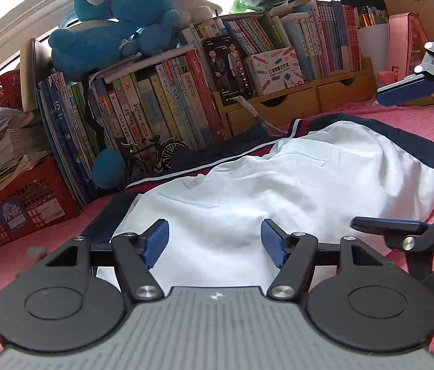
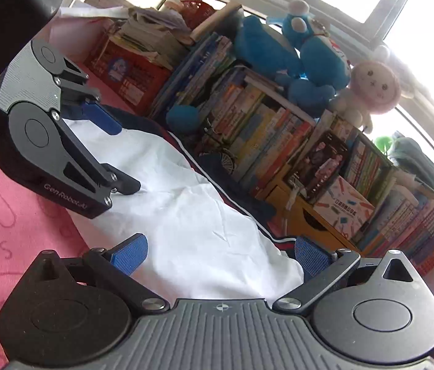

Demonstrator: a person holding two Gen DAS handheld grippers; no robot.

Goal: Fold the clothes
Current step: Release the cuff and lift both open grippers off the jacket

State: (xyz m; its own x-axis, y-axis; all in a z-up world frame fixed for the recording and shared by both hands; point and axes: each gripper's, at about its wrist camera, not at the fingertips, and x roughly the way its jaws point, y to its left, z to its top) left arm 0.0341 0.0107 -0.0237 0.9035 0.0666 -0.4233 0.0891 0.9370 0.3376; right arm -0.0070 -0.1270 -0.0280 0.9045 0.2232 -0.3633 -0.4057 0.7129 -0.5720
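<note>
Both grippers hover with fingers spread wide, gripping nothing. Left gripper (image 1: 215,242) sits above near edge of white garment (image 1: 294,178); right gripper (image 2: 217,256) at its other end. Garment, white with navy trim, lies partly bunched on pink mat (image 1: 417,123) covering the desk, just in front of book row (image 1: 161,108) along back edge. Blue plush (image 1: 118,24) on top of books.

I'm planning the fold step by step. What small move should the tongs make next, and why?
Probably lower both tongs and close them on the near edge of the white garment. The left tongs and right tongs both hover open over that edge, holding nothing, and the garment lies spread on the pink mat, not yet folded.
</note>
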